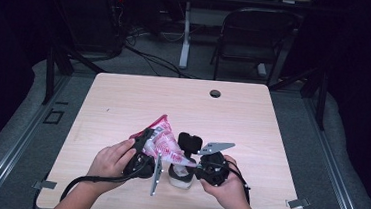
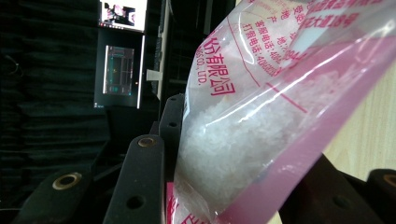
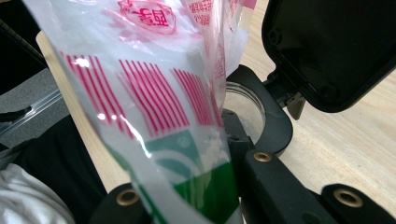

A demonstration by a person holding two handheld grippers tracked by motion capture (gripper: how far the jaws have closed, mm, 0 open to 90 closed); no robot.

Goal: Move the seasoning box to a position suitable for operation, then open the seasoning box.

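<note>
A clear and pink plastic bag (image 1: 166,144) of white granules hangs tilted over the table, its low corner by a small white jar (image 1: 180,177) with a black flip lid (image 1: 189,142) standing open. My left gripper (image 1: 148,137) is shut on the bag's upper part; in the left gripper view the bag (image 2: 243,126) bulges between its jaws. My right gripper (image 1: 197,164) meets the bag's low corner. In the right gripper view the bag (image 3: 154,93) covers the jaw tips, the green corner runs down between the jaws, and the jar's mouth (image 3: 246,109) and lid (image 3: 327,51) sit just behind.
The light wooden table (image 1: 248,114) has a cable hole (image 1: 215,93) near its far edge. A folding chair (image 1: 254,34) and floor cables lie beyond the table. The person's hands hold both grippers near the front edge.
</note>
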